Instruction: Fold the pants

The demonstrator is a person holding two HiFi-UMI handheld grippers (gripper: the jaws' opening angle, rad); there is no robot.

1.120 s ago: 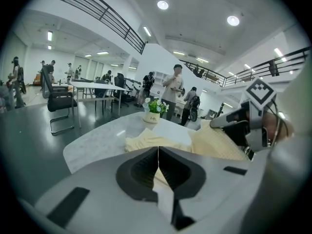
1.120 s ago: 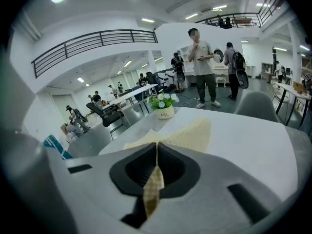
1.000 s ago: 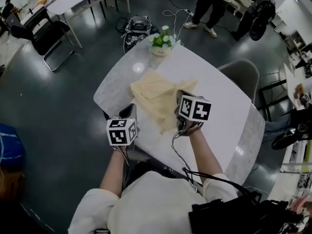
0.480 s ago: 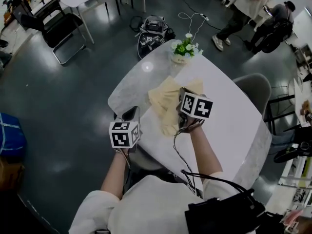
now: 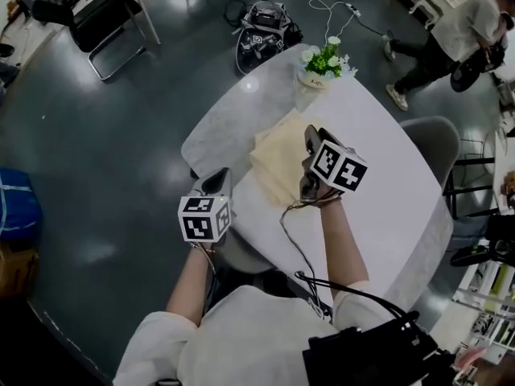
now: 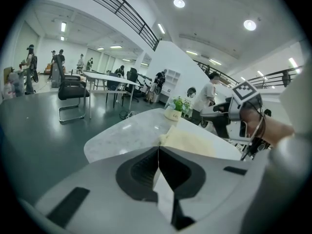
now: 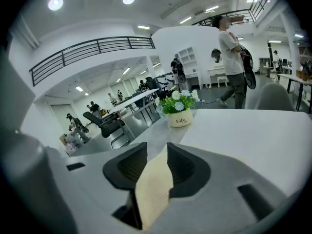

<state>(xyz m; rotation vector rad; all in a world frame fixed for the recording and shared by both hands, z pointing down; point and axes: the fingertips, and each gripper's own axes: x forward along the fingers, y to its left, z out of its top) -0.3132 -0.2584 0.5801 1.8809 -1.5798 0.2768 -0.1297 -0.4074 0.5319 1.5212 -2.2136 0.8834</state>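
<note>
We see the pants [image 5: 280, 161] as a pale cream cloth with a fine waffle-like weave. They are gathered into a rough, flat, squarish bundle on the smooth, rounded table [image 5: 394, 191]. The table top is white, with a greyer marbled area on one side. In the head view the bundle lies in the part of the table toward 11 o'clock. One end of it comes back toward 5 o'clock, under the right gripper [image 7: 157, 149].

The right gripper's jaws are opening. Its two dark ribbed pads stand apart, and a soft strip of the cream cloth runs up between them. The strip is broad near the camera and narrows toward the tips. The pads do not look pressed on it.

The left gripper [image 6: 158, 148] has its jaws pressed together, with the curved dark pads meeting in a thin line at the tips. Nothing is pinched there. It hangs at the table's edge, at about 8 o'clock from the pants and apart from them.

At 12 o'clock beyond the cloth stands a small round cream flower pot [image 5: 322, 72] holding green leaves and white blooms. A grey shell-shaped chair [image 5: 434, 139] sits at the table's 3 o'clock side. Around the table lies a dark glossy floor [image 5: 96, 159].
</note>
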